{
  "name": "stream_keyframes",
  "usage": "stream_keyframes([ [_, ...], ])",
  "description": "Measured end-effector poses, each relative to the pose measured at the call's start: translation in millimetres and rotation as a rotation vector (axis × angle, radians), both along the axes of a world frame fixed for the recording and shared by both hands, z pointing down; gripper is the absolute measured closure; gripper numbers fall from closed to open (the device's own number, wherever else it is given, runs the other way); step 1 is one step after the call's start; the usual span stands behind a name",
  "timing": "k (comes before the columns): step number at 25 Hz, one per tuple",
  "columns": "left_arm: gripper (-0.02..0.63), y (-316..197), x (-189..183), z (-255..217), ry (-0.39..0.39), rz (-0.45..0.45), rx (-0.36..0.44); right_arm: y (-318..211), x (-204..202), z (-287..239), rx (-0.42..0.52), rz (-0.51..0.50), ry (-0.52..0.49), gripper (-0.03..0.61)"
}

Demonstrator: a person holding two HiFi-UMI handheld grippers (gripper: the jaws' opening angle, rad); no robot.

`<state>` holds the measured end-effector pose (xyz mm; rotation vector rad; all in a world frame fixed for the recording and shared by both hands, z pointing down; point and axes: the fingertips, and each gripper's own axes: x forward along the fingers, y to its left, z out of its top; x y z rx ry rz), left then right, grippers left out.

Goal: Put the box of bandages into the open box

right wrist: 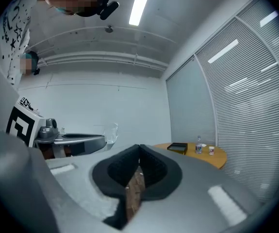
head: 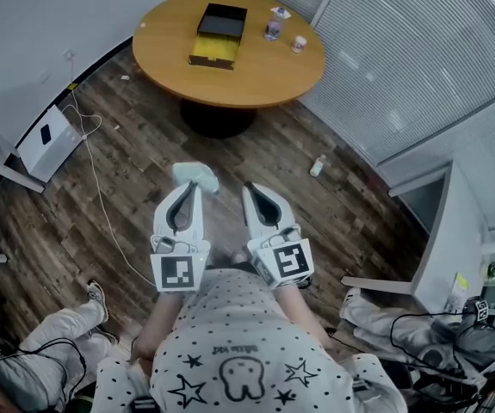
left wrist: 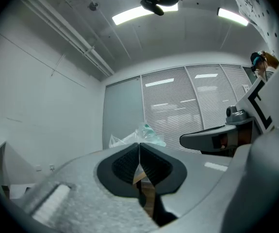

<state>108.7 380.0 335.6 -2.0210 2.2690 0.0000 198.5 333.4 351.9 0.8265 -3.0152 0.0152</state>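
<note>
A pale green bandage box (head: pixel 195 176) in crinkly clear wrap sticks out beyond the tip of my left gripper (head: pixel 197 188), whose jaws are shut on its near edge. In the left gripper view the box (left wrist: pixel 144 134) shows just above the closed left gripper (left wrist: pixel 139 144). My right gripper (head: pixel 249 189) is held level beside it, shut and holding nothing; in its own view the right gripper (right wrist: pixel 139 148) has both pads together. The open box (head: pixel 217 34), black with a yellow inside, lies on the round wooden table (head: pixel 256 80) far ahead, also seen as the open box (right wrist: pixel 178 148) in the right gripper view.
A small bottle (head: pixel 273 26) and a little cup (head: pixel 300 43) stand right of the open box. On the wood floor lie a white device (head: pixel 47 140) with a cable (head: pixel 101 200) and a small bottle (head: pixel 318 166). A seated person's leg (head: pixel 58 334) is at lower left; a desk (head: pixel 454 231) is at right.
</note>
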Motion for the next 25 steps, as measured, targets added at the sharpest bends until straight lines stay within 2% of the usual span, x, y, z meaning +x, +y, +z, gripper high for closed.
stream_keyframes([
  [7,0.598,6,-11,5,0.015,0.01,-0.007,1,1,0,-0.001,0.057,0.006,0.574],
  [15,0.598,13,-22,10,-0.015,0.01,-0.04,-5,15,8,-0.048,0.148,-0.008,0.574],
  [25,0.598,-3,-36,18,-0.005,-0.007,-0.075,-24,2,19,-0.097,0.129,-0.019,0.574],
])
